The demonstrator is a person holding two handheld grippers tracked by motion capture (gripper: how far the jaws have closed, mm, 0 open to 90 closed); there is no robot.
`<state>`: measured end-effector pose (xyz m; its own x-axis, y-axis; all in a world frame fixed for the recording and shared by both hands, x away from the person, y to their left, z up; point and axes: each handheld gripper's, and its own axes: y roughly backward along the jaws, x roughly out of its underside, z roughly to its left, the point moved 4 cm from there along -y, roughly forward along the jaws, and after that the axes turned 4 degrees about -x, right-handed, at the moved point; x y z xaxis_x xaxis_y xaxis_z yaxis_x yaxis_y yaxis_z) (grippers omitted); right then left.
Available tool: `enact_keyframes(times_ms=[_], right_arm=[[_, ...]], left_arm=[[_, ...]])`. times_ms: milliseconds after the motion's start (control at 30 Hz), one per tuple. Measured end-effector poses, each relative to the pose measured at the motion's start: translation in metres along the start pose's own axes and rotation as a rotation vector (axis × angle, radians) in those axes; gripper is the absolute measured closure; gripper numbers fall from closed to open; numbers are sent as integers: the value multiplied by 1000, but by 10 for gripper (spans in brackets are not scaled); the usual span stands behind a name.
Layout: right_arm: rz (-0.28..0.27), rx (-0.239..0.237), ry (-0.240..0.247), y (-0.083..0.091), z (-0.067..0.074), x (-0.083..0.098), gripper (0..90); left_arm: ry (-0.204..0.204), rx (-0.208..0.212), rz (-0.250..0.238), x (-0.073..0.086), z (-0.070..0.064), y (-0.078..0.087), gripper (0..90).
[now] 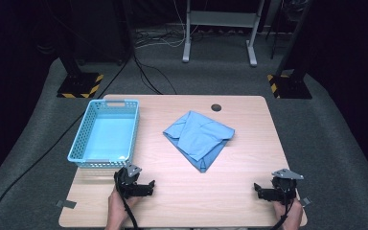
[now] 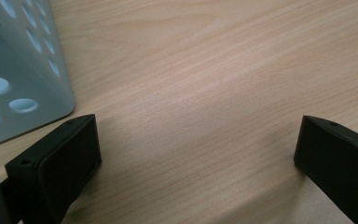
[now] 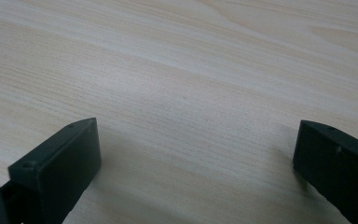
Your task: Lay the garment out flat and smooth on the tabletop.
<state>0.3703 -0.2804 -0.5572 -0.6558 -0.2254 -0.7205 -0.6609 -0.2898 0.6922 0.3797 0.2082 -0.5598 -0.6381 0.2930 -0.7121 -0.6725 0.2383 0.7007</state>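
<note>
A light blue cloth (image 1: 199, 138) lies loosely folded in the middle of the wooden table (image 1: 239, 201). To its left stands an empty blue perforated basket (image 1: 105, 134); its corner (image 2: 14, 70) fills the upper left of the left gripper view. My left gripper (image 1: 139, 184) rests low near the table's front left, just in front of the basket, jaws wide apart over bare wood (image 2: 196, 135). At the front right my right gripper (image 1: 268, 191) is open too, with bare wood (image 3: 196, 140) between its jaws. Both are well short of the cloth.
A dark round grommet hole (image 1: 215, 107) sits at the table's far edge. Beyond the table are a white frame stand (image 1: 220, 28), black posts with striped bases (image 1: 79, 85), and cables on the grey floor. Small tape pieces (image 1: 66, 204) mark the front corners.
</note>
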Motion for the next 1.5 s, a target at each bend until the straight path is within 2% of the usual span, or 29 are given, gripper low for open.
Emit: enact_keyframes(times_ms=[300,367,467,533,667,800,900,933,1033,1133,1200,1400,1500], right_arm=[[1,-4,2,0,0,0,1],[0,-2,5,0,0,0,1],[5,-7,0,-1,0,-1,0],[6,-3,-1,-1,0,-2,0],[5,0,2,-3,4,-6,1],[0,-24,14,-6,15,-18,1],[-5,-33,36,-11,24,-31,4],[-10,-42,45,-13,28,-35,5],[-26,-78,54,-20,39,-50,9],[-19,-102,78,-34,54,-67,10],[-18,-106,81,-38,58,-71,10],[-29,-134,107,-61,80,-94,9],[-20,-137,125,-74,92,-107,5]], left_arm=[[-46,51,-5,-4,-5,-3,3],[-50,64,-9,-7,-9,-6,3],[-103,76,-18,-14,-19,-11,3],[-108,80,-20,-15,-22,-12,3],[-115,115,-28,-25,-29,-16,3],[-133,129,-53,-37,-35,-19,3],[-117,147,-72,-46,-35,-24,3],[-113,141,-85,-50,-36,-26,3],[-104,167,-85,-58,-39,-32,3],[-104,181,-90,-68,-43,-39,3],[-99,193,-95,-74,-47,-43,3],[-119,192,-90,-91,-64,-59,3],[-99,194,-90,-101,-70,-69,3]])
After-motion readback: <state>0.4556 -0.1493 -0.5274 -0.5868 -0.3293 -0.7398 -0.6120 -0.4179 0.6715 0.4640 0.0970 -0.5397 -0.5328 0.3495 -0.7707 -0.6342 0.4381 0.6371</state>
